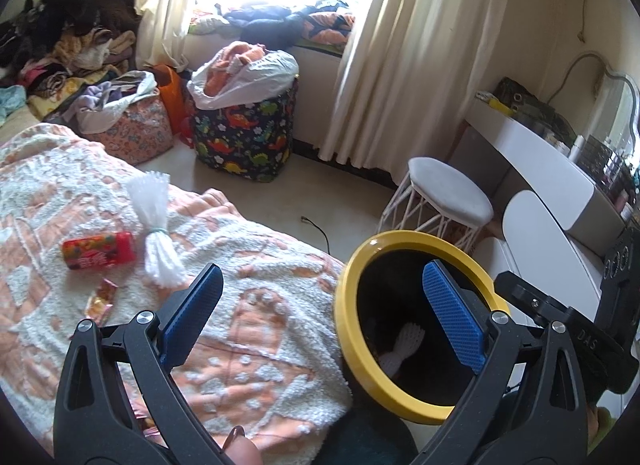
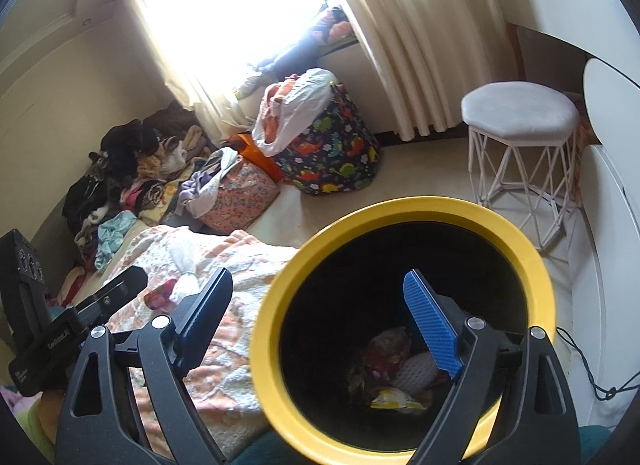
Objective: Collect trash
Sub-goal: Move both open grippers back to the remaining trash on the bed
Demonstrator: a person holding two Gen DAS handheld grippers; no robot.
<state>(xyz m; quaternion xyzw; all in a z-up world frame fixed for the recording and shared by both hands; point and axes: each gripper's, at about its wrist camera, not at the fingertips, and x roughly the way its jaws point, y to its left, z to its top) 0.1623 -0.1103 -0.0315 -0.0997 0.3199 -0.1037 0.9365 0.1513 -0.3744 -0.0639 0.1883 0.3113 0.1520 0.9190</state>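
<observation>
Collecting trash: both tools empty at the bin, three items left on the bed

Surveying from largest to smallest. The bed [image 1: 248, 329], covered in an orange-and-white textured blanket, lies beneath and ahead-left of the left hand-held gripper [image 1: 328, 313]. Beyond it are piled clothes, a dinosaur-print hamper [image 1: 244, 137], curtains and a bright window; a white stool [image 1: 448, 193] and a white table [image 1: 532, 157] stand ahead to the right.

The bin [image 2: 404, 221], black with a yellow rim, stands beside the bed edge. It sits directly under the right hand-held gripper [image 2: 320, 313], whose right finger overlaps the bin's mouth. Wrappers and a white foam net already lie in the bottom.

Both tools stand with jaws wide apart and nothing between the pads.

Remaining trash lies on the blanket, ahead and to the left of the left hand-held gripper:
- white foam net [image 1: 154, 221], long axis running roughly away from the tool, tied at its waist;
- red packet [image 1: 98, 249], just left of the net, long axis crosswise;
- small orange wrapper [image 1: 102, 299], nearest the left finger.

Judgement: the left tool is the nearer; the next pick calls for a reach forward-left.
</observation>
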